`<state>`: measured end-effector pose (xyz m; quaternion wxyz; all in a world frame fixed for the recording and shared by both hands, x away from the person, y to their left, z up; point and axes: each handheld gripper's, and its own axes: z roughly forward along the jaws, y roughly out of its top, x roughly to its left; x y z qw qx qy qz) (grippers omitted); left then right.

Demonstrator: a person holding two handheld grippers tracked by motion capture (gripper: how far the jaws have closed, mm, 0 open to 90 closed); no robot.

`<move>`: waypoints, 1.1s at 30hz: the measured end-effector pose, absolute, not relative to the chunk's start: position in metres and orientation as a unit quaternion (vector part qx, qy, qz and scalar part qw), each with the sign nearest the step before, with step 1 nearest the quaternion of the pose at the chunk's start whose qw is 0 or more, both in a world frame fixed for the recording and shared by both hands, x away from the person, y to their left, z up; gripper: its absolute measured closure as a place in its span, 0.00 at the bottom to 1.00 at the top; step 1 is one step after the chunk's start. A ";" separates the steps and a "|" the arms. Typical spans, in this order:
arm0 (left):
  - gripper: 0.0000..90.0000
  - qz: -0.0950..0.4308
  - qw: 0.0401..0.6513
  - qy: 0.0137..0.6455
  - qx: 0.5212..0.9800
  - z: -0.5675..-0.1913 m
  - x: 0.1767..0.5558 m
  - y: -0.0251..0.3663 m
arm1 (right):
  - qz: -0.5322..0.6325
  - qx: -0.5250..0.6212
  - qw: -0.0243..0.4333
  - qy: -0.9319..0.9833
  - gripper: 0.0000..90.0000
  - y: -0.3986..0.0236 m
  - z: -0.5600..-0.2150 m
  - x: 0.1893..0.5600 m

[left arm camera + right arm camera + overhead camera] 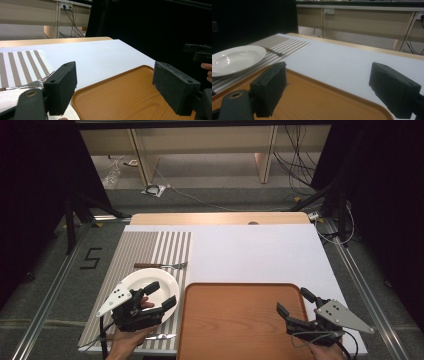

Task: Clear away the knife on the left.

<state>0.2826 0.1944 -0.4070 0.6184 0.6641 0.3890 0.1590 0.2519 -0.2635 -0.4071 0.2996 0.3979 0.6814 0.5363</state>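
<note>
On the striped placemat at the tabletop's left we see a white plate and, just beyond it, a fork, laid as a place setting. Our left gripper hovers over the plate, jaws spread and empty, likely to take its rim. Beside it lies the bare wooden tray, probably the plate's destination; our right gripper waits over its right edge, jaws spread.
</note>
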 end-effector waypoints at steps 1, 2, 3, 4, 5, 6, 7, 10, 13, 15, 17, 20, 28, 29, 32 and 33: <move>0.22 0.159 0.618 0.389 0.664 -0.407 0.283 0.194 | 0.537 0.397 0.301 0.681 0.17 -0.263 -0.407 0.252; 0.22 0.159 0.618 0.390 0.664 -0.407 0.283 0.194 | 0.534 0.398 0.302 0.682 0.17 -0.263 -0.407 0.251; 0.22 0.159 0.618 0.389 0.664 -0.407 0.283 0.194 | 0.534 0.398 0.302 0.682 0.17 -0.263 -0.407 0.251; 0.22 0.160 0.618 0.389 0.664 -0.407 0.283 0.194 | 0.533 0.397 0.303 0.682 0.18 -0.263 -0.407 0.251; 0.22 0.160 0.617 0.389 0.665 -0.407 0.283 0.194 | 0.534 0.396 0.303 0.682 0.18 -0.263 -0.406 0.251; 0.22 0.160 0.617 0.389 0.665 -0.407 0.282 0.194 | 0.534 0.396 0.303 0.682 0.18 -0.263 -0.406 0.251; 0.22 0.160 0.617 0.390 0.665 -0.407 0.282 0.194 | 0.535 0.395 0.304 0.682 0.18 -0.263 -0.407 0.251; 0.22 0.160 0.616 0.389 0.666 -0.407 0.282 0.194 | 0.535 0.395 0.303 0.682 0.18 -0.262 -0.407 0.251; 0.22 0.160 0.617 0.387 0.667 -0.407 0.282 0.193 | 0.536 0.394 0.303 0.683 0.18 -0.262 -0.406 0.251; 0.21 0.164 0.613 0.385 0.670 -0.406 0.281 0.192 | 0.537 0.395 0.302 0.682 0.18 -0.262 -0.406 0.251; 0.21 0.159 0.611 0.386 0.673 -0.406 0.282 0.193 | 0.536 0.393 0.303 0.683 0.18 -0.262 -0.406 0.251; 0.21 0.158 0.608 0.387 0.675 -0.405 0.282 0.193 | 0.535 0.392 0.304 0.684 0.18 -0.262 -0.406 0.251; 0.23 0.137 0.587 0.401 0.690 -0.396 0.285 0.196 | 0.531 0.394 0.303 0.686 0.18 -0.262 -0.407 0.251; 0.23 0.132 0.582 0.400 0.696 -0.395 0.285 0.196 | 0.532 0.393 0.304 0.685 0.18 -0.262 -0.407 0.251; 0.23 0.126 0.562 0.392 0.717 -0.393 0.287 0.195 | 0.534 0.394 0.306 0.683 0.18 -0.265 -0.405 0.251; 0.23 0.125 0.556 0.391 0.723 -0.394 0.287 0.196 | 0.534 0.394 0.306 0.683 0.18 -0.265 -0.405 0.251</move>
